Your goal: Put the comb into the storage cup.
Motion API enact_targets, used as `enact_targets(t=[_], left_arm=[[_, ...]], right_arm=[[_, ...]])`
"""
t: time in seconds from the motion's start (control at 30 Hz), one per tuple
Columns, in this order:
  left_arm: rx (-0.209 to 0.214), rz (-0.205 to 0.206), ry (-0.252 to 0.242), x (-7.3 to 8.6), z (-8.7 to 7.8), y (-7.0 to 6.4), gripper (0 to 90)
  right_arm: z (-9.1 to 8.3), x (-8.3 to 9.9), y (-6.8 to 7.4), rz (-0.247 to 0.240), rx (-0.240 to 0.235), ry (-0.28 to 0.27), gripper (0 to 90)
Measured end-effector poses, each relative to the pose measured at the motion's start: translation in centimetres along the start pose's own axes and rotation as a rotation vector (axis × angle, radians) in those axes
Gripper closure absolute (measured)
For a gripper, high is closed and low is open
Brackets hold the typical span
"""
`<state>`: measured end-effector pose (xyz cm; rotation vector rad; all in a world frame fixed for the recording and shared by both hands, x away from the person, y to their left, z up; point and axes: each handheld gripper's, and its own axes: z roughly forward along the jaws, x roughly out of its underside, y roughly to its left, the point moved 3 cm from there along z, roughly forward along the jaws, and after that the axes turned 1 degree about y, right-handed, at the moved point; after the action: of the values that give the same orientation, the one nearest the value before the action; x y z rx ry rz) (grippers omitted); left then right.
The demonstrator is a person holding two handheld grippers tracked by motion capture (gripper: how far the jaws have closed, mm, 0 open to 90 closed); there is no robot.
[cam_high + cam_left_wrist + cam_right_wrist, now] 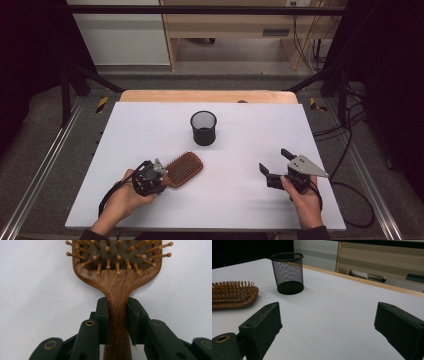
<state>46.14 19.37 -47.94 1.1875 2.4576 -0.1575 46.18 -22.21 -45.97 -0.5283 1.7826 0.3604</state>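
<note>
From above, my left gripper [159, 172] grips the handle of the brown wooden paddle hairbrush [184, 168], whose bristled head lies on the white table [240, 200] pointing toward the round black wire-mesh cup [203, 128]; I judge I hold the narrow handle so the head stays free to go into that cup. My right gripper [274, 162] hovers well apart on the other side, spread wide and empty, probably waiting to steady the cup. My hand covers most of the handle here. In the left gripper view, my two black jaws press the handle's neck from both sides, just below where the hairbrush [117, 287] widens into its pad of wooden pins; the top of the head is cut off by the frame's edge, and I cannot tell whether it touches the table. In the right gripper view, my jaws stand far apart with bare table between them, the mesh cup [287, 272] upright ahead, the hairbrush [234, 296] lying beside it, its handle cut off at the left.
</note>
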Motion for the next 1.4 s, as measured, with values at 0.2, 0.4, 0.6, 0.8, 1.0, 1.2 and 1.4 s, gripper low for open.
enact_targets(t=[0.2,0.4,0.6,0.8,1.0,1.2,1.4], left_arm=[[-0.016,-0.025,-0.122,-0.1,-0.8,-0.1,73.0],[-0.029,-0.045,-0.235,-0.4,-1.8,0.0,73.0],[-0.026,-0.062,-0.318,-0.3,-2.7,0.0,73.0],[-0.034,-0.058,-0.342,-0.1,-2.1,-0.2,73.0],[-0.046,-0.069,-0.395,-0.2,-2.1,-0.6,73.0],[-0.07,-0.048,-0.434,-0.4,-2.2,-1.6,73.0],[-0.08,-0.054,-0.46,-0.5,-2.4,-1.9,73.0]], right_arm=[[0.0,0.0,0.0,0.001,0.001,-0.001,7.2],[0.0,0.0,0.2,0.002,-0.012,0.004,7.2],[0.1,-0.1,1.0,0.075,-0.043,0.008,7.2],[0.5,-0.5,2.5,0.179,-0.11,0.023,6.1],[1.3,-0.8,4.5,0.249,-0.19,0.028,6.2],[2.4,-1.4,6.2,0.268,-0.232,0.054,9.1],[4.5,-2.2,8.8,0.285,-0.298,0.099,10.4]])
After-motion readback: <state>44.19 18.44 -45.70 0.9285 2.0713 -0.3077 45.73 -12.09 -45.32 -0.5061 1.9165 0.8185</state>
